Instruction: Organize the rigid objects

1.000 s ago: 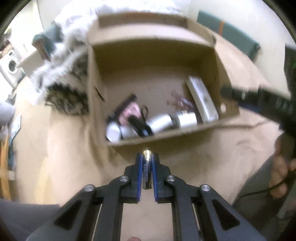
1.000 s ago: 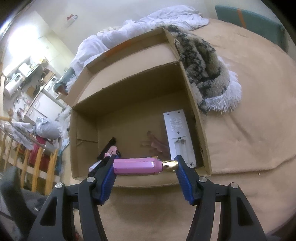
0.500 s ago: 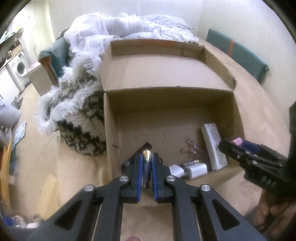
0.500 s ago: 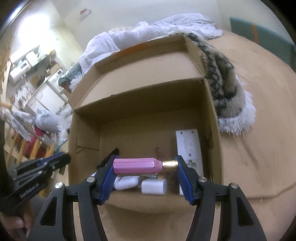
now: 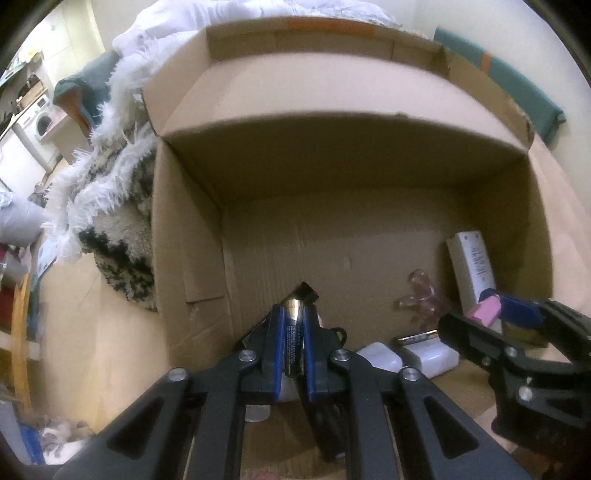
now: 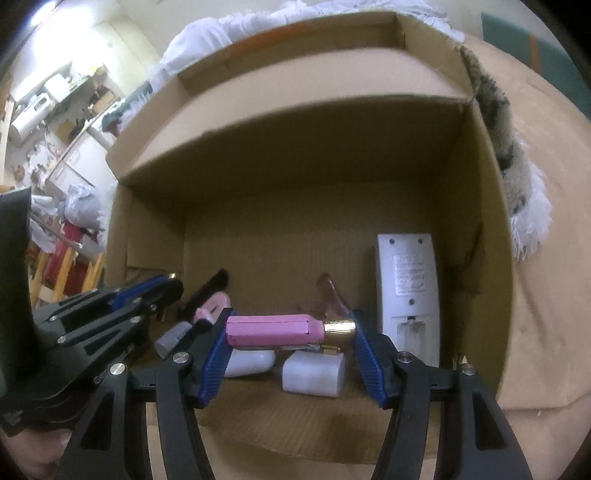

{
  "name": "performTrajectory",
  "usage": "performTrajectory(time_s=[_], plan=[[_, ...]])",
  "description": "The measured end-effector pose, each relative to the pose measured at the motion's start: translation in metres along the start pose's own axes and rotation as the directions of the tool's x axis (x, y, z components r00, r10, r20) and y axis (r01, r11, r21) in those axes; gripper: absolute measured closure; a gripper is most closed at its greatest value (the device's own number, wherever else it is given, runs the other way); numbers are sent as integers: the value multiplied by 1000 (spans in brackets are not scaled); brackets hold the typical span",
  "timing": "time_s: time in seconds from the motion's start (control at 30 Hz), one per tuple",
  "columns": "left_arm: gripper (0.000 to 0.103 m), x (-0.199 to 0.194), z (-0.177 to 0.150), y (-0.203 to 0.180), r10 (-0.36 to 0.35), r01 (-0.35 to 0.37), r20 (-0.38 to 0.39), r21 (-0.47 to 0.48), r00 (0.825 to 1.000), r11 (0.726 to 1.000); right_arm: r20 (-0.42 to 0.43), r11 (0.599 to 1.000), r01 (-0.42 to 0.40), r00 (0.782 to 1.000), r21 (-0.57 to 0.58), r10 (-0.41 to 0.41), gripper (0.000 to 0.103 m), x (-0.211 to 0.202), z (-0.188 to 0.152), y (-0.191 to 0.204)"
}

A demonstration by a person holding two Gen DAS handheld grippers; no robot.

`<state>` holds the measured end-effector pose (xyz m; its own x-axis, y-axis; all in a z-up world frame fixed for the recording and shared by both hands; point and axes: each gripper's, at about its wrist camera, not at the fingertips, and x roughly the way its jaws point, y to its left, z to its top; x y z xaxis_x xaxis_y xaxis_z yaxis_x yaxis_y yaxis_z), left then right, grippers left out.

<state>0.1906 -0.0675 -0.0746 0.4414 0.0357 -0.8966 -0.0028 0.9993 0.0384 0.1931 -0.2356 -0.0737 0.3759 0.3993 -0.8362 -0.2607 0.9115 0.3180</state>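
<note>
My left gripper [image 5: 293, 321] is shut on a black and gold battery [image 5: 293, 341], held upright over the near left part of an open cardboard box [image 5: 332, 177]. My right gripper [image 6: 290, 332] is shut on a pink tube with a gold cap [image 6: 273, 329], held crosswise over the box's near edge. The right gripper also shows in the left wrist view [image 5: 495, 314], and the left gripper shows in the right wrist view [image 6: 147, 291]. Inside the box lie a white remote [image 6: 410, 291], white cylinders [image 6: 314, 374], a pinkish clear item [image 6: 332, 291] and a black and pink item [image 6: 210, 299].
The box [image 6: 295, 147] stands on a tan bed cover [image 6: 546, 295]. A shaggy black and white throw [image 5: 110, 221] lies against the box's side, with white bedding [image 5: 155, 29] behind. A green cushion [image 5: 517, 88] lies at the far right.
Both grippers have moved forward over the box's near edge, so the box fills both views. Each still holds its object.
</note>
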Motion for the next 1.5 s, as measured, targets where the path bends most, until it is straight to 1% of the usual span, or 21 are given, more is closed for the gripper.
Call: performTrajectory(time_s=[0.1, 0.17, 0.37, 0.47, 0.57, 0.6, 0.63, 0.67, 0.7, 0.73, 0.77, 0.87, 0.9, 0.93, 0.97, 1.03, 1.1, 1.17, 1.27, 1.43, 1.5], plan=[[94, 7, -3, -2, 20, -20, -14, 5, 1000, 1000, -26, 1000, 6, 1000, 10, -6, 38, 5, -1, -2], [94, 11, -6, -3, 20, -20, -23, 12, 1000, 1000, -36, 1000, 12, 999, 18, -12, 38, 7, -2, -3], [94, 11, -11, -13, 48, -47, -16, 40, 999, 998, -47, 999, 27, 999, 43, -25, 38, 8, -2, -8], [89, 13, -10, -12, 48, -46, -28, 43, 998, 998, -32, 998, 21, 999, 59, -19, 38, 4, 0, -11], [77, 10, -12, -19, 31, -28, -40, 68, 999, 997, -7, 997, 5, 1000, 75, -4, 35, -1, 2, -13], [65, 8, -13, -22, 31, -28, -42, 80, 999, 996, 4, 997, -5, 1000, 81, 5, 31, -3, 3, -14], [43, 6, -14, -24, 42, -39, -39, 88, 998, 995, 21, 996, -16, 1000, 87, 15, 28, -7, 4, -15], [34, 2, -14, -25, 48, -45, -31, 85, 998, 995, 43, 995, -27, 999, 91, 23, 22, -12, 5, -15], [28, -1, -14, -25, 41, -39, -28, 78, 999, 996, 66, 995, -31, 998, 93, 25, 15, -17, 5, -15], [27, -4, -14, -24, 29, -27, -27, 67, 999, 997, 84, 995, -33, 996, 96, 24, 11, -20, 6, -15], [26, -7, -14, -23, 23, -21, -27, 60, 999, 998, 102, 994, -38, 994, 102, 28, 1, -24, 6, -15], [18, -18, -16, -19, -9, 9, -16, 38, 1000, 999, 137, 991, -57, 990, 121, 41, 0, -33, 5, -17], [10, -23, -17, -17, -5, 6, -11, 33, 1000, 999, 149, 990, -58, 988, 125, 39, 0, -38, 4, -18], [8, -29, -18, -14, -37, 38, -6, 22, 999, 999, 157, 990, -58, 987, 129, 37, 0, -39, 3, -18], [7, -32, -19, -12, -53, 53, -7, 16, 999, 998, 162, 989, -59, 986, 133, 37, 0, -42, 2, -18], [5, -42, -21, -5, -61, 61, 4, 8, 998, 998, 164, 989, -56, 986, 140, 33, 0, -46, -2, -17], [0, -53, -23, 2, -21, 21, 29, 13, 999, 1000, 167, 990, -51, 986, 134, 28, 0, -48, -6, -15], [1, -61, -29, 7, 6, -7, 47, 20, 999, 1000, 171, 993, -35, 985, 115, 15, 0, -53, -10, -10], [1, -69, -41, 14, 109, -110, 59, 31, 992, 993, 179, 996, -13, 984, 93, -4, 0, -61, -18, -3], [1, -94, -70, 32, 152, -154, 135, 6, 979, 988, 175, 996, 5, 984, 88, -21, 0, -73, -40, 5], [1, -102, -79, 41, 127, -125, 143, -21, 982, 992, 179, 997, 21, 983, 80, -35, 0, -77, -49, 9]])
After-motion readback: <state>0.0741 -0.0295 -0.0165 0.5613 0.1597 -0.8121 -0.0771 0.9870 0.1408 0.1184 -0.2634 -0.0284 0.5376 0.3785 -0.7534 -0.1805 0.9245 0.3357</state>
